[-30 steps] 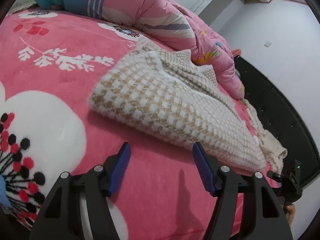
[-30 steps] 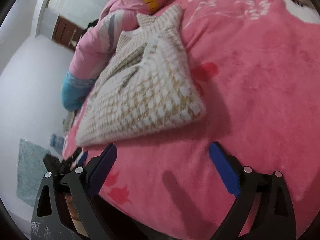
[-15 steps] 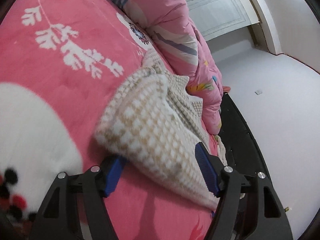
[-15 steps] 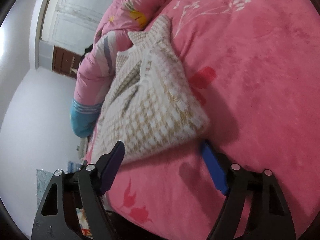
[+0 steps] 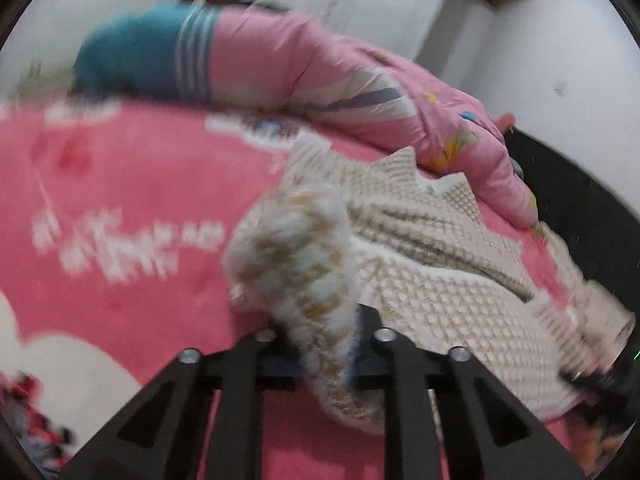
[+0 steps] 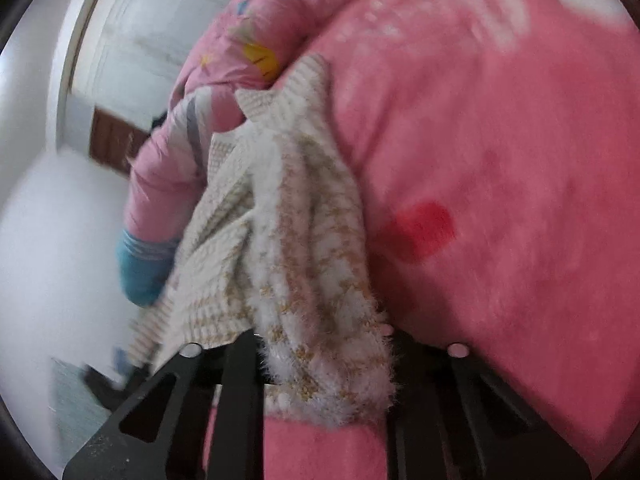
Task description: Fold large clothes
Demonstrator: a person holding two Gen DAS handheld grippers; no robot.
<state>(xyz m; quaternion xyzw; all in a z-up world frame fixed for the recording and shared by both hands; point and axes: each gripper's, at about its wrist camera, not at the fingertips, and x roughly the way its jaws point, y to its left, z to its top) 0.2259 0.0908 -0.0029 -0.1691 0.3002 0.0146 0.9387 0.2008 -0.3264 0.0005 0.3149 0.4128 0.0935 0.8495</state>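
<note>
Both sets of jaws are clamped on the fuzzy beige-and-white checked sweater (image 5: 420, 280). The left gripper (image 5: 326, 354) pinches a bunched fold rising ahead of its jaws; the right gripper (image 6: 324, 364) pinches another edge, the knit stretching ahead over the pink bed blanket (image 6: 520, 200) toward the pink quilt (image 5: 320, 68).

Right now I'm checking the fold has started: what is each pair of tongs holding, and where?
Both hold the sweater: left tongs and right tongs each pinch its fuzzy near edge.
</note>
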